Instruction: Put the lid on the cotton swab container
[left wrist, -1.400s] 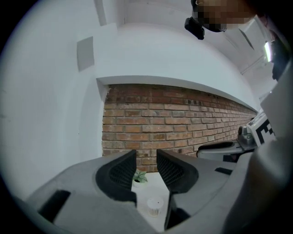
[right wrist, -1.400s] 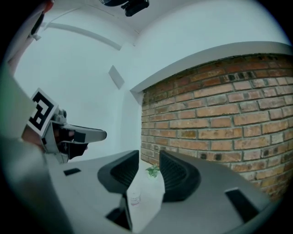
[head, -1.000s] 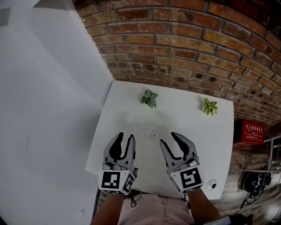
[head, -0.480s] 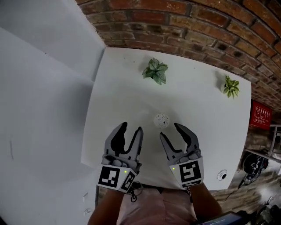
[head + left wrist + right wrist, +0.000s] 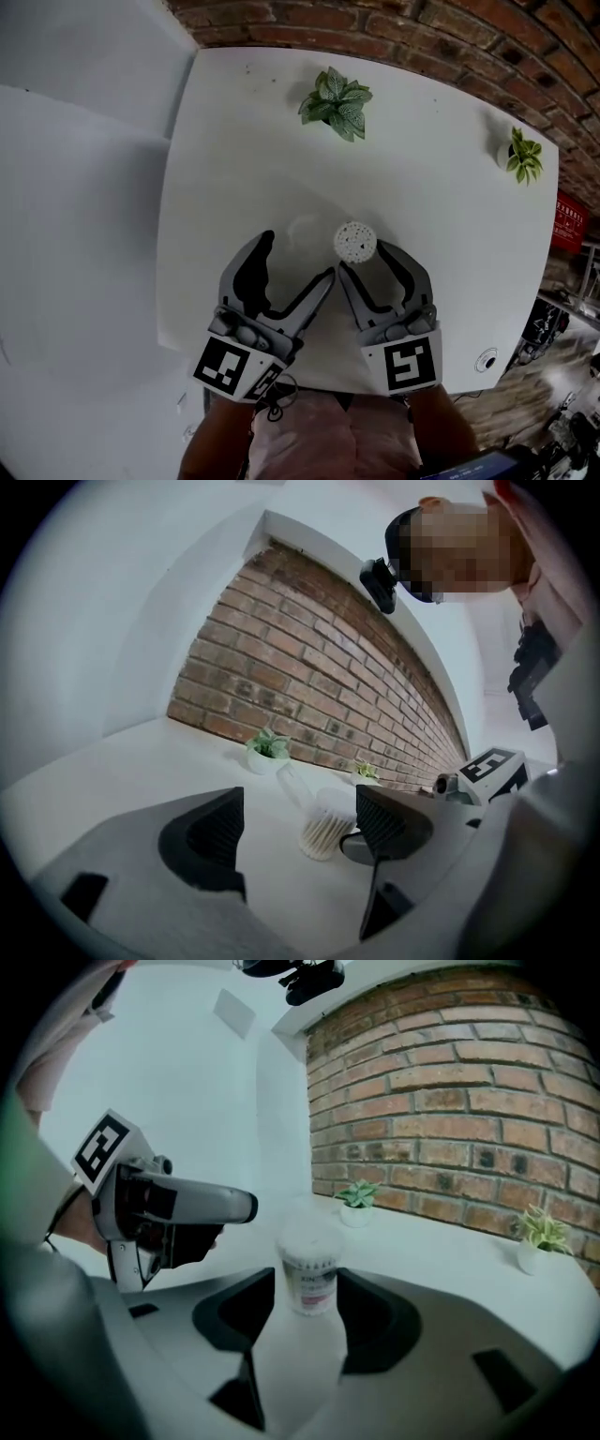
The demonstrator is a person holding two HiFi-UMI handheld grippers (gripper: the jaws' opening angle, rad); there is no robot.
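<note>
The cotton swab container stands upright on the white table, full of white swabs and uncovered. A clear lid lies faintly visible just to its left; in the left gripper view the clear lid sits behind the container. My right gripper is open, its tips reaching either side of the container without pressing it. My left gripper is opening its jaws with nothing between them; the lid and container lie just ahead of its tips.
Two small potted plants stand at the back of the table: one in the middle, one at the right. A brick wall runs behind. A round port sits in the table's near right corner.
Both grippers have moved forward to the container. The left jaws have spread much wider and the right jaws a little wider. The view has shifted, showing more of the table.
</note>
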